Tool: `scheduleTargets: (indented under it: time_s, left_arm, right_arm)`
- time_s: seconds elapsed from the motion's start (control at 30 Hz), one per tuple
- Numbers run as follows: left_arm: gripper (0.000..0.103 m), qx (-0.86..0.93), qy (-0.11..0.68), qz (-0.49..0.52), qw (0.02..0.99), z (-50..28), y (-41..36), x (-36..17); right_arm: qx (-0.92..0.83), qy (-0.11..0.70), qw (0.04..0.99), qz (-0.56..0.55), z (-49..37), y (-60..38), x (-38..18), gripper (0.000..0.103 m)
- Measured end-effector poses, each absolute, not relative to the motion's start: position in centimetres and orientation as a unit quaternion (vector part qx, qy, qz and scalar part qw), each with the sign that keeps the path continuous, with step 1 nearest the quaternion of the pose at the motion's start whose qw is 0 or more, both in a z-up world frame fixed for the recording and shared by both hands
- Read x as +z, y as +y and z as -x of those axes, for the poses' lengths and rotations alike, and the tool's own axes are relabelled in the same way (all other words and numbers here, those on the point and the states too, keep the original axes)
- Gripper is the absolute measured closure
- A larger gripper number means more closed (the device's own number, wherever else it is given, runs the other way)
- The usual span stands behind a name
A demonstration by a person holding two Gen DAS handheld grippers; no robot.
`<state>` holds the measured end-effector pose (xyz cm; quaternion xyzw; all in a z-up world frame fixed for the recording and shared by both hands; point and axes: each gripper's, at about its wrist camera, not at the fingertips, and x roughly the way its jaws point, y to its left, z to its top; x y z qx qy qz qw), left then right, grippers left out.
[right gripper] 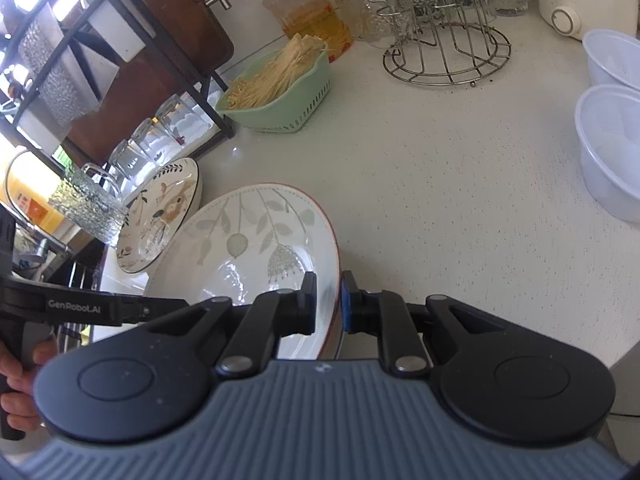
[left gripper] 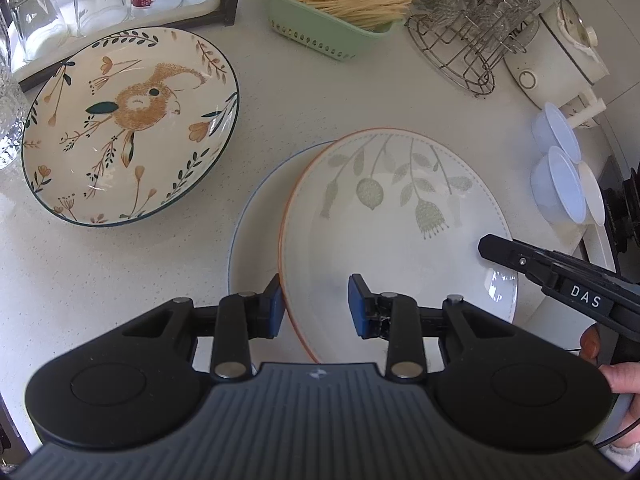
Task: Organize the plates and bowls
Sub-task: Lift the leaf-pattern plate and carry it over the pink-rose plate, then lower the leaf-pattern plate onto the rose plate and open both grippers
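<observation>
A white plate with an orange rim and grey leaf print (left gripper: 400, 216) (right gripper: 248, 240) lies tilted over a blue-rimmed white plate (left gripper: 252, 240), offset to its right. Whether the two touch I cannot tell. My left gripper (left gripper: 316, 306) straddles the orange-rimmed plate's left rim, one pad outside and one on the inner wall, shut on it. My right gripper (right gripper: 328, 304) is shut on the same plate's right rim and shows as a black finger (left gripper: 500, 252) in the left wrist view. A deep plate with a rabbit painted on it (left gripper: 128, 124) (right gripper: 160, 216) sits to the left on the counter.
Stacked clear plastic bowls (left gripper: 560, 184) (right gripper: 612, 152) stand at the right near the counter's edge. A green basket of noodles (left gripper: 320, 32) (right gripper: 280, 92), a wire glass rack (left gripper: 460, 52) (right gripper: 448, 56), upturned glasses (left gripper: 60, 12) and a white cooker (left gripper: 560, 48) line the back.
</observation>
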<state>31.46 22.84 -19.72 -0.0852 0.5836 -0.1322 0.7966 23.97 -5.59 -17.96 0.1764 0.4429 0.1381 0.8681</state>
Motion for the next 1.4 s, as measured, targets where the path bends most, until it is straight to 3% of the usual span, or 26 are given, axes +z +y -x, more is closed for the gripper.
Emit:
scheduleTargets:
  time_s: [0.47, 1.4]
  left_arm:
    - [0.066, -0.121, 0.604, 0.084, 0.784, -31.2, 22.0, -20.6]
    - [0.059, -0.073, 0.620, 0.184, 0.759, -30.4, 24.4, -20.0]
  right_arm:
    - [0.132, 0.450, 0.870, -0.149, -24.2, -5.4, -18.1, 0.088]
    - [0.133, 0.453, 0.871, -0.133, -24.9, -4.2, -19.1, 0.086]
